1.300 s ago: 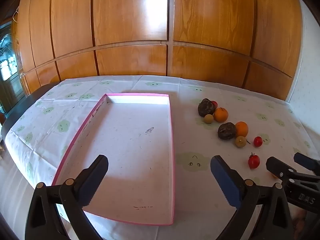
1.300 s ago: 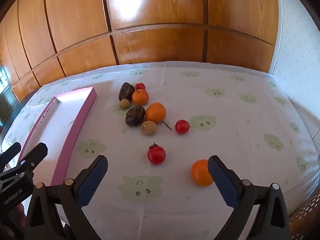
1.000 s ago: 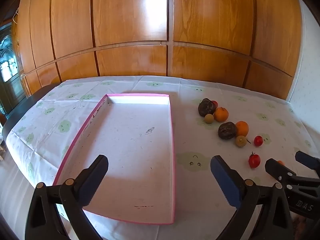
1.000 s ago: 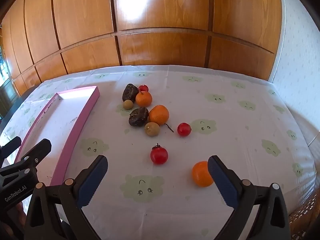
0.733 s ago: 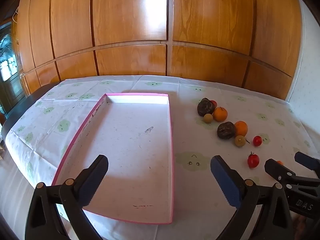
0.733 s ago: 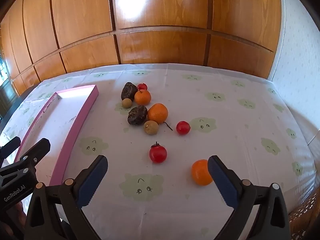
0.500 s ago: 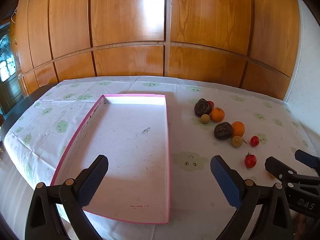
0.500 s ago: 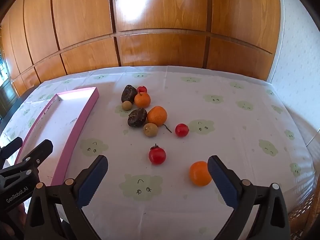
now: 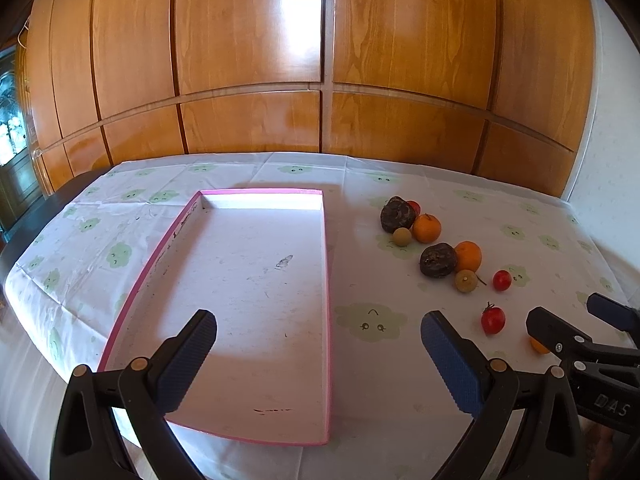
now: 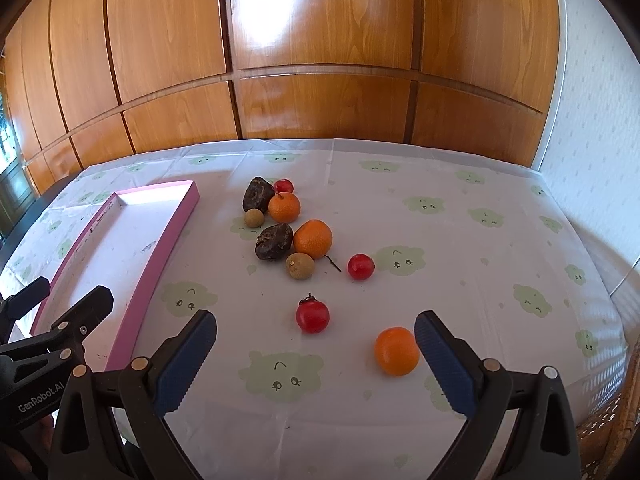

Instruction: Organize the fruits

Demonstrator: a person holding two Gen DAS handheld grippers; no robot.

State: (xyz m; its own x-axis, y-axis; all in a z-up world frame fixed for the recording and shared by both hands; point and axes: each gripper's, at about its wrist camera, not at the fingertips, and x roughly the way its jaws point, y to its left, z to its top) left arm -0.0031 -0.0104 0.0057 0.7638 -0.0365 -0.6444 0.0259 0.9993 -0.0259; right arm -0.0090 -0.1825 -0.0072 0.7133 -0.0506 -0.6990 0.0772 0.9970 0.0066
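Observation:
A shallow pink-rimmed tray (image 9: pixel 325 264) (image 10: pixel 176 224) lies on the table's left half, with nothing in it. My left gripper (image 9: pixel 318 354) hangs open over its near end. To the right, fruits lie loose on the cloth: two dark wrinkled fruits (image 10: pixel 274 242), oranges (image 10: pixel 313 239), small brown fruits (image 10: pixel 299 266) and red tomatoes (image 10: pixel 313 317). A lone orange (image 10: pixel 397 351) sits nearest, just inside the right finger of my open right gripper (image 10: pixel 316 356). In the left wrist view the fruit cluster (image 9: pixel 438 260) is at the right.
The table wears a white cloth with green cloud faces (image 10: pixel 440 208). Wooden wall panels (image 10: pixel 320 60) stand behind it and a white wall (image 10: pixel 592 100) on the right. A wicker edge (image 10: pixel 616 432) shows at the lower right corner.
Both grippers have drifted slightly; the views shifted a little, with the fruits sliding a touch left in the left wrist view. Nothing was picked up and both stay open.

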